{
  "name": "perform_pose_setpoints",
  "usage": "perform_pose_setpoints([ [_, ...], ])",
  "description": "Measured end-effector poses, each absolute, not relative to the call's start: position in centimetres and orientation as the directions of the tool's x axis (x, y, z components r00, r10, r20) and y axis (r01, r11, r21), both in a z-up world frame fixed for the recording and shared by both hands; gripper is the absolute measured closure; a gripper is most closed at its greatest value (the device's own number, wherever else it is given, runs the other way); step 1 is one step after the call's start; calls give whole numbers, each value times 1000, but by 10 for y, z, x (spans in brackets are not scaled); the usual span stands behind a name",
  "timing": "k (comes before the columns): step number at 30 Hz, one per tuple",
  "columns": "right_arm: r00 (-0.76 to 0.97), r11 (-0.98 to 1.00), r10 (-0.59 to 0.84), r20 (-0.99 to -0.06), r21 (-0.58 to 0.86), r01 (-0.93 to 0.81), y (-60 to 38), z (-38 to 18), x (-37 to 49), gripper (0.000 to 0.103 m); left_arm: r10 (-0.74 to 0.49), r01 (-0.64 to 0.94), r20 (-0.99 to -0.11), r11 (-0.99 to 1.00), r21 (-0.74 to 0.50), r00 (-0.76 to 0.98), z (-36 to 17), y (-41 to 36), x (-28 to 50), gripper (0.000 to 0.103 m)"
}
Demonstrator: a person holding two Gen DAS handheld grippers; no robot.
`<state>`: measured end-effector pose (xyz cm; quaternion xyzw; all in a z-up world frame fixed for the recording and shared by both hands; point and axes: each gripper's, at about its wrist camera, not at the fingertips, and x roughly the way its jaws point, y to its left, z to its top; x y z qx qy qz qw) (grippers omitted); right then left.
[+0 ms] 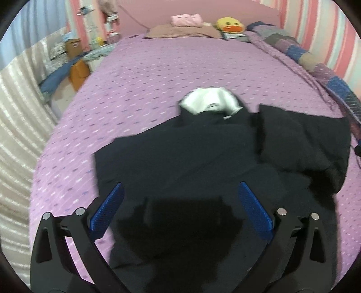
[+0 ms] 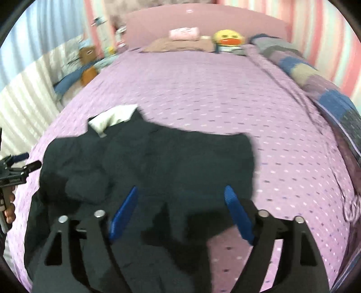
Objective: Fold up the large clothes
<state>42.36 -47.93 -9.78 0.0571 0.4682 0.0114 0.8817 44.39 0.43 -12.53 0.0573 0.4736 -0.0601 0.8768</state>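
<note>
Dark garment (image 1: 191, 162) lies spread on the purple bed (image 1: 158, 74), white lining toward the pillows, long axis w/ the bed. Both left tongs (image 1: 180, 209) & right tongs (image 2: 182, 211) hang released over its near hem, nothing gripped; right nearer the free side edge.

You have a purple bedspread (image 1: 158, 74) with small pale dashes covering the whole bed. At its far end, a brownish pillow (image 1: 180, 32) lies against the pink headboard (image 1: 203, 11), and a small pink plush (image 1: 186, 20) sits on top of it. Just beside it you see a yellow duck plush (image 1: 230, 24). A patchwork quilt (image 1: 300, 54) runs along the striped wall (image 1: 315, 29). On the other side, a cardboard box (image 1: 73, 46) stands beyond the pale curtain (image 1: 20, 108).
</note>
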Motion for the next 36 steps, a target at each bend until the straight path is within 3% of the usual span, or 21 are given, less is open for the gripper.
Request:
perform_pose_setpoints([
  [9, 531, 929, 194, -825, 327, 170, -558, -172, 425, 21, -152, 304, -871, 953, -3, 468, -166, -108, 508, 3],
  [15, 534, 831, 347, -771, 516, 206, -576, -217, 442, 21, -189, 372, -911, 927, -43, 367, -210, -145, 540, 4],
  [16, 533, 814, 371, -761, 542, 208, -576, -223, 444, 22, -199, 376, -916, 925, -57, 350, -215, -145, 544, 11],
  [17, 531, 795, 397, -749, 570, 210, -576, -230, 447, 26, -235, 390, -917, 916, -98, 323, -220, -146, 545, 31],
  [18, 531, 789, 407, -743, 579, 206, -574, -234, 450, 32, -261, 398, -915, 909, -126, 306, -221, -147, 548, 44],
  [20, 525, 793, 410, -746, 576, 200, -566, -241, 456, 59, -250, 406, -913, 908, -105, 322, -218, -150, 544, 66],
  [23, 516, 816, 376, -770, 539, 210, -560, -241, 462, 78, -235, 412, -913, 907, -83, 333, -211, -149, 539, 82],
  [26, 537, 846, 316, -783, 488, 214, -553, -225, 464, 96, -243, 408, -897, 910, -78, 370, -186, -141, 528, 88],
  [30, 578, 844, 325, -748, 506, 180, -542, -192, 465, 99, -199, 367, -858, 930, -13, 473, -141, -118, 504, 88],
  [36, 530, 890, 371, -763, 455, 32, -456, -167, 487, 99, -67, 204, -800, 977, 70, 596, -97, -10, 462, 89],
])
